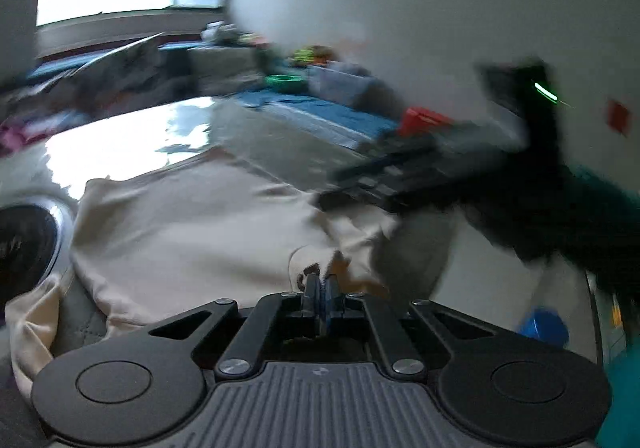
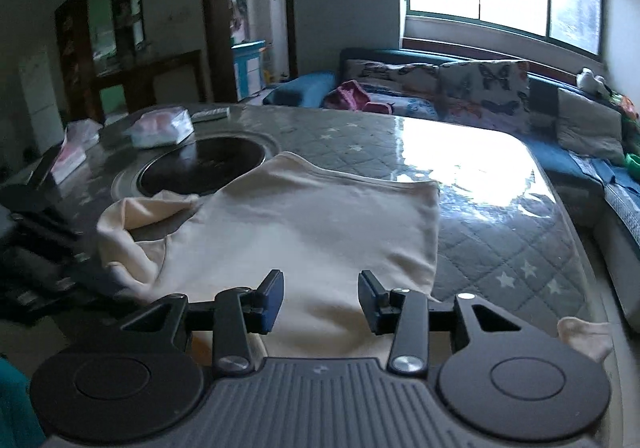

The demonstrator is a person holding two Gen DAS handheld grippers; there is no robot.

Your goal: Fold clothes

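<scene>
A cream garment (image 2: 304, 219) lies partly folded on the quilted star-pattern table (image 2: 500, 248). In the left wrist view the garment (image 1: 192, 232) spreads ahead, and my left gripper (image 1: 322, 282) is shut on a bunched edge of it near the bottom centre. My right gripper (image 2: 320, 296) is open, its blue-padded fingers (image 2: 272, 300) hovering just above the garment's near edge, holding nothing. The right gripper also shows as a blurred black shape in the left wrist view (image 1: 400, 175). A loose cream corner (image 2: 584, 336) lies at the table's right edge.
A round black inset hob (image 2: 204, 167) sits in the table, touching the garment's far left. Plastic-wrapped packs (image 2: 160, 127) and a remote (image 2: 210, 113) lie beyond it. A blue sofa with butterfly cushions (image 2: 480, 91) runs along the window wall.
</scene>
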